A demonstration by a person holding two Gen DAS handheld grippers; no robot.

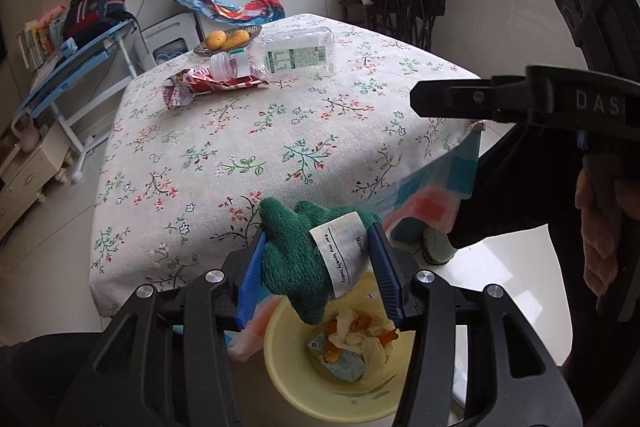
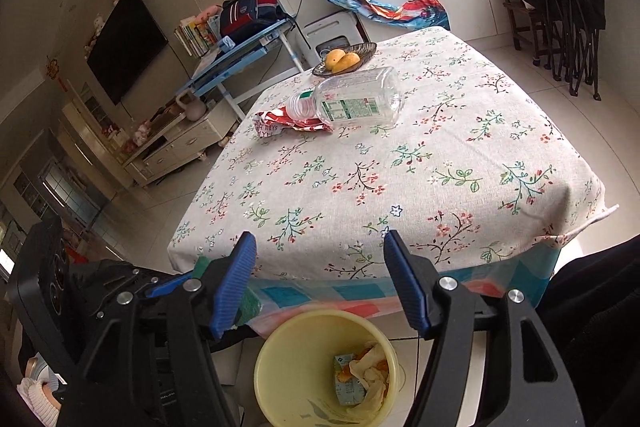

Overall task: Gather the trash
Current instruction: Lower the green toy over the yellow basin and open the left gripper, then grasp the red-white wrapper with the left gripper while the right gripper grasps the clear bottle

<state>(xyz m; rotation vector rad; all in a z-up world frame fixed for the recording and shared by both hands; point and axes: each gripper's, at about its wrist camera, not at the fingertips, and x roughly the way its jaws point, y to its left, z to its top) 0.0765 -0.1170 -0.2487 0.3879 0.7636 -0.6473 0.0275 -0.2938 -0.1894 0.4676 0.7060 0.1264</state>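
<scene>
Left tongs (image 1: 320,267): I have them clamped on a green knitted glove (image 1: 292,259), low centre of frame.
Drop line: the yellow waste bin (image 1: 280,379) sits directly beneath; the glove hangs lengthwise, tip over the rim.
Right tongs (image 2: 320,283): apart, empty, above the same bin.
Still on the floral tablecloth (image 1: 248,147): clear plastic bottle (image 1: 288,55) and red snack wrapper (image 1: 208,87), upper left, lying crosswise.
Writing: the glove tag reads "for my lovely"; "DAS" shows on the right tongs' body.

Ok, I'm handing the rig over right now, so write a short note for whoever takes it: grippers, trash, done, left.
Left gripper: jaws around the green knitted item, above the yellow bin.
Right gripper: open, empty, above the bin.
Done: carton, peel and tissue lie in the bin.
Left: drop the green item; then fetch the plastic bottle and red wrapper, lying at the far side of the table. The fruit bowl is not trash.
</scene>
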